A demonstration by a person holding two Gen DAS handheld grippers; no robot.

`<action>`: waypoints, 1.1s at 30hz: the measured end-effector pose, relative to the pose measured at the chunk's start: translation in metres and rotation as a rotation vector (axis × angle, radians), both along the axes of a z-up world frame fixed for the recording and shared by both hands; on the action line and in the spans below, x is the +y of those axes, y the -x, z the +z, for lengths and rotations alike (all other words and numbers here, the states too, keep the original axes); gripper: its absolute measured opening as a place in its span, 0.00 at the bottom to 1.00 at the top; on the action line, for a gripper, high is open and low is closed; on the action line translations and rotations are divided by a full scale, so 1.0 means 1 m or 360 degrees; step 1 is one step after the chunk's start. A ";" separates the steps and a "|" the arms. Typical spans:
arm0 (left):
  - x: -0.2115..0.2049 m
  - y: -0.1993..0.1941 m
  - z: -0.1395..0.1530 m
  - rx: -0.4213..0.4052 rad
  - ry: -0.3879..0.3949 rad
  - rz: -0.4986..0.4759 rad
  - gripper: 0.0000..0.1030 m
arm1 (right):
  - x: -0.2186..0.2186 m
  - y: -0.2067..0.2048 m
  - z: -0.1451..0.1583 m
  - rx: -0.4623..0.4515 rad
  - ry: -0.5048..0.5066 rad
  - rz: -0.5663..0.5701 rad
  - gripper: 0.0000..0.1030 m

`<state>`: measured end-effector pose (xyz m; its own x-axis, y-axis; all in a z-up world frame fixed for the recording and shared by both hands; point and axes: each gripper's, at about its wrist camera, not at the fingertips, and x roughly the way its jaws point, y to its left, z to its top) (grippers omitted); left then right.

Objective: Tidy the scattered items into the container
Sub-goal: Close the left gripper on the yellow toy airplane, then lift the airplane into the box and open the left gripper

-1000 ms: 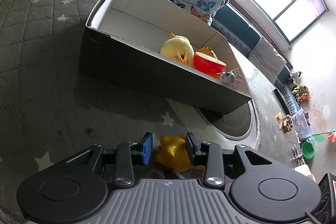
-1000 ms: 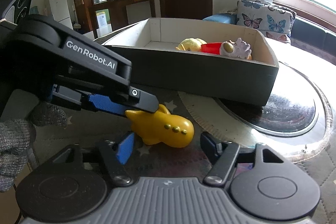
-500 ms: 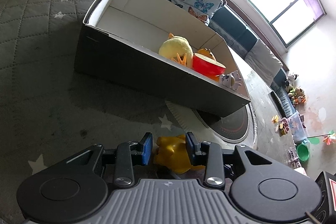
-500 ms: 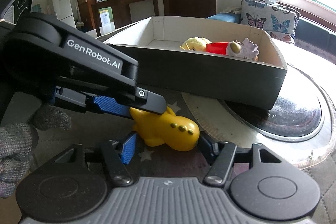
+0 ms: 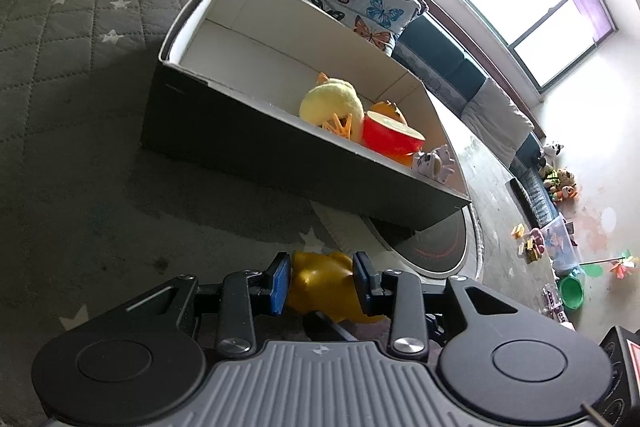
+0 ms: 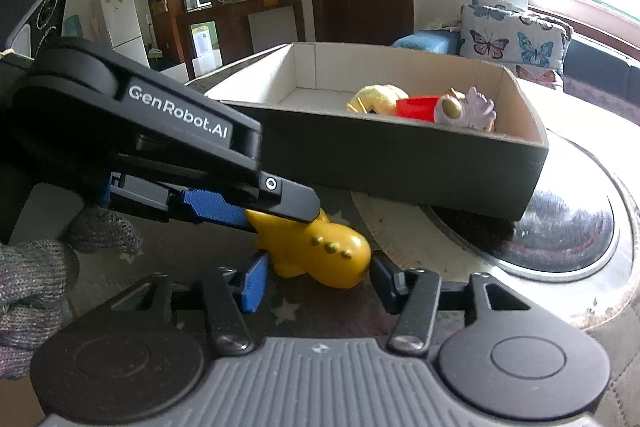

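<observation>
- Two grippers met at one toy: the left gripper (image 5: 321, 281) was clamped on the tail end of the yellow toy (image 6: 316, 254), its blue pads (image 5: 279, 283) pressing either flank in the left wrist view.
- Right gripper (image 6: 316, 283) had its jaws closing around the nose end of the same toy; the pads looked at or just short of the plastic, and I could not tell whether they were pressing yet.
- That toy lay low over the quilted star cloth (image 5: 80, 131), just in front of the container's dark near wall and outside it.
- Beyond, the container (image 6: 400, 163) stood on the table, its near corner over a round glass hob (image 6: 560, 227).
- Inside it, bunched at one end, were a yellow plush chick (image 5: 330, 103), a red bowl (image 5: 390, 139), something orange behind the bowl, and a small pale figure (image 5: 434, 163); the other end was bare.
- By my reading, most of the tidying was done: four things were in, and the yellow toy was the only one visible on the table.
- What remained was to lift it over the near wall and let it go inside.
</observation>
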<state>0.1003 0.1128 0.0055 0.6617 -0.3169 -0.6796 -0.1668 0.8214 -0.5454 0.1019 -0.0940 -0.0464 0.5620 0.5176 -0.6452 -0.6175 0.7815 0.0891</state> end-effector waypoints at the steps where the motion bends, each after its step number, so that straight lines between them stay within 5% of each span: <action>1: 0.001 0.000 0.001 -0.0005 0.0002 0.0003 0.35 | 0.000 -0.001 0.002 -0.0004 -0.0004 0.0001 0.50; 33: 0.002 0.002 -0.007 0.0040 0.0027 0.0024 0.38 | 0.005 0.003 0.002 -0.0028 0.0075 0.0063 0.44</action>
<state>0.0985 0.1144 -0.0010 0.6492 -0.3186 -0.6907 -0.1928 0.8095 -0.5546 0.0987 -0.0893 -0.0444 0.5530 0.5090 -0.6597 -0.6492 0.7594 0.0417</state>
